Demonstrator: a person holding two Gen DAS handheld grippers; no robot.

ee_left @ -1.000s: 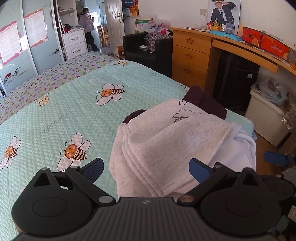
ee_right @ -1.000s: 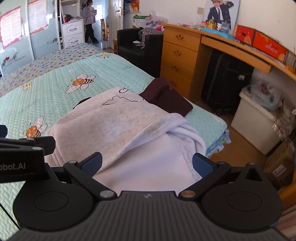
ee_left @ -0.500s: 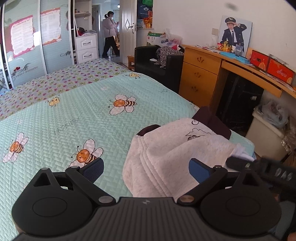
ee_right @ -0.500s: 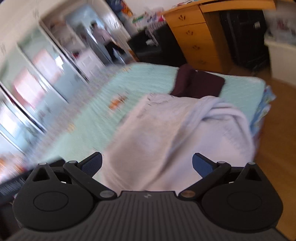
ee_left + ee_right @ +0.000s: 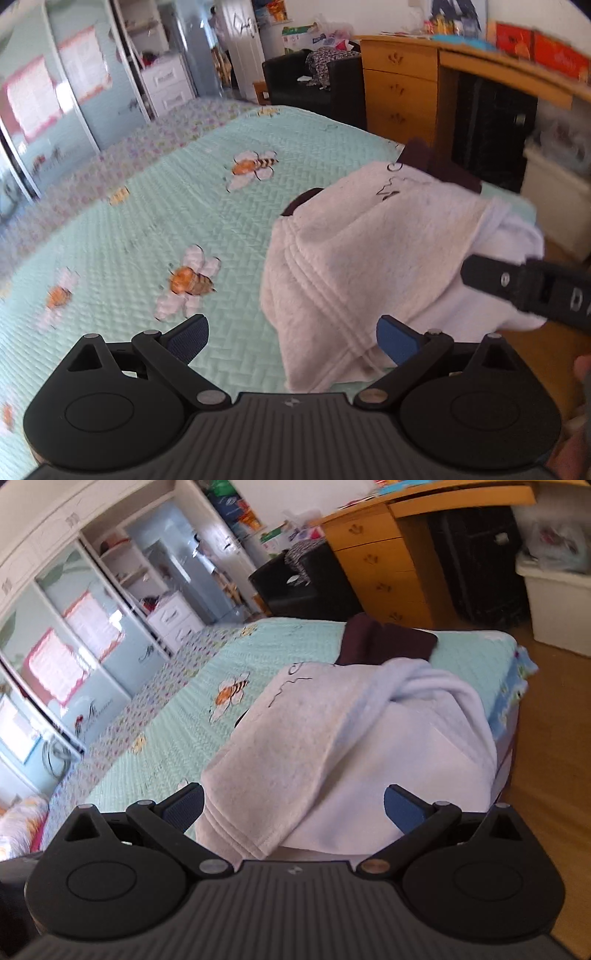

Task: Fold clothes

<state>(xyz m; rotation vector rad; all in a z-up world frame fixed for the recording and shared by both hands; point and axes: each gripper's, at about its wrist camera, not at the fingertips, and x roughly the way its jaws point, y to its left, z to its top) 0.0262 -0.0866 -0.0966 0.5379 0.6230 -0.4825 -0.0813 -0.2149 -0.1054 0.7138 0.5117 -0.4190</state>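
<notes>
On a bed covered by a mint-green bee-print quilt (image 5: 177,206), a folded pale grey sweatshirt (image 5: 369,251) lies near the corner, partly on top of a dark maroon garment (image 5: 384,642). The left gripper (image 5: 291,338) hovers over the sweatshirt's near edge, its blue-padded fingers spread wide and holding nothing. The right gripper (image 5: 293,806) is likewise spread and empty above the sweatshirt. A wooden desk (image 5: 399,92) stands beyond the bed.
</notes>
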